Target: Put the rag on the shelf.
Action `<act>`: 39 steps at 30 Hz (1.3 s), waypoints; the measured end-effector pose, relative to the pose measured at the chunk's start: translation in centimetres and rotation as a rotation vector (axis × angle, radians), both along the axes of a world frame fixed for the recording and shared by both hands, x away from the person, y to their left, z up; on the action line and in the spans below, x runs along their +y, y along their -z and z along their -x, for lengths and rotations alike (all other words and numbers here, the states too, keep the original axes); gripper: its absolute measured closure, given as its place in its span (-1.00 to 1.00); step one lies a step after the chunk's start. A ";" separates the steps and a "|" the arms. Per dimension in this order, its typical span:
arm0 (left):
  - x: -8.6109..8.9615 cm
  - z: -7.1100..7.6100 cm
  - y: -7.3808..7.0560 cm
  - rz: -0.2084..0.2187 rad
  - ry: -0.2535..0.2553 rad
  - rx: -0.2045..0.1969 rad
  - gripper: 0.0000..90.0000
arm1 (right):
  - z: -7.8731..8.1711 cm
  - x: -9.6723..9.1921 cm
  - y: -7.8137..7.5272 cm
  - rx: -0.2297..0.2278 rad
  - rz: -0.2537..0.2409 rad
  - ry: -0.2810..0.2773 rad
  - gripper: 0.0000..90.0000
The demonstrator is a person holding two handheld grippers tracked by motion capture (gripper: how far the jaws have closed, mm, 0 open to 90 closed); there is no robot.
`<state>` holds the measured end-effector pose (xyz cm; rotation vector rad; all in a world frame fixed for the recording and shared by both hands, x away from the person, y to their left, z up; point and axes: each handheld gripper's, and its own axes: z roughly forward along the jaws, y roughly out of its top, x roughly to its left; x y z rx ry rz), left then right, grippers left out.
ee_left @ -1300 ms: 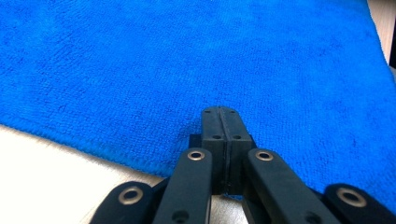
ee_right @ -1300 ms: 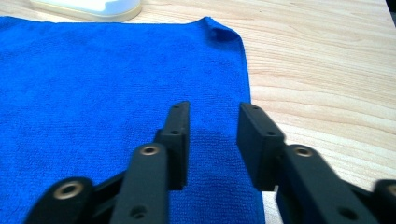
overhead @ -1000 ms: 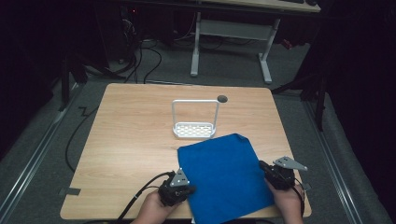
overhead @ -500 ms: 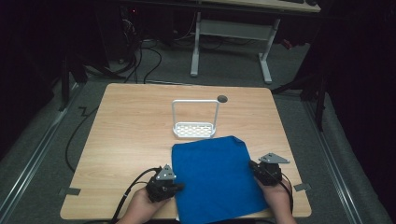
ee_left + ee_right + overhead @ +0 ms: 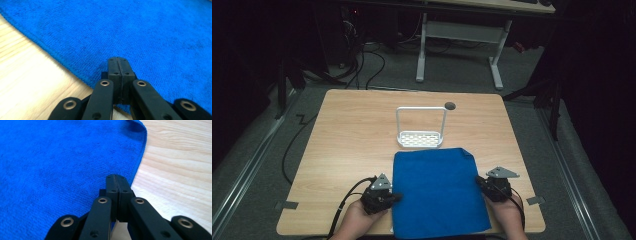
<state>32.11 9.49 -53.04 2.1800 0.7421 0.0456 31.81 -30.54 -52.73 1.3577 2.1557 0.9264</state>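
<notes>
Jaws of the left gripper (image 5: 117,75) and right gripper (image 5: 117,195) are pressed together, each apparently pinching a side edge of the blue cloth (image 5: 437,192), which lies flat between them, probably for spreading. Beyond stands a white rack (image 5: 420,138).

Table (image 5: 362,150) lit, surroundings dark (close-ups sharp).

I find no writing, label, brand, number or sign to read anywhere here: not on the flat blue terry cloth (image 5: 438,191), the pale wooden tabletop (image 5: 354,135), or the small white wire-frame rack (image 5: 420,128).
</notes>
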 end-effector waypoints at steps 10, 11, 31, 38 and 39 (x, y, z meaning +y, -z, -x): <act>2.1 1.2 0.1 0.014 -0.010 0.016 1.00 | 2.3 1.6 -0.1 0.012 0.005 -0.056 1.00; 2.2 1.3 0.1 0.011 -0.009 0.016 1.00 | 2.5 1.9 -0.1 0.017 0.002 -0.062 1.00; 4.3 2.9 0.0 -0.004 -0.043 0.009 0.98 | 3.4 3.3 -0.2 0.043 -0.011 -0.138 1.00; 4.8 2.5 -0.1 0.006 -0.073 0.033 0.91 | 3.5 3.8 -0.3 0.034 -0.002 -0.178 0.95; 4.8 2.5 -0.2 0.007 -0.080 0.034 0.89 | 3.5 3.8 -0.4 0.024 -0.002 -0.180 0.92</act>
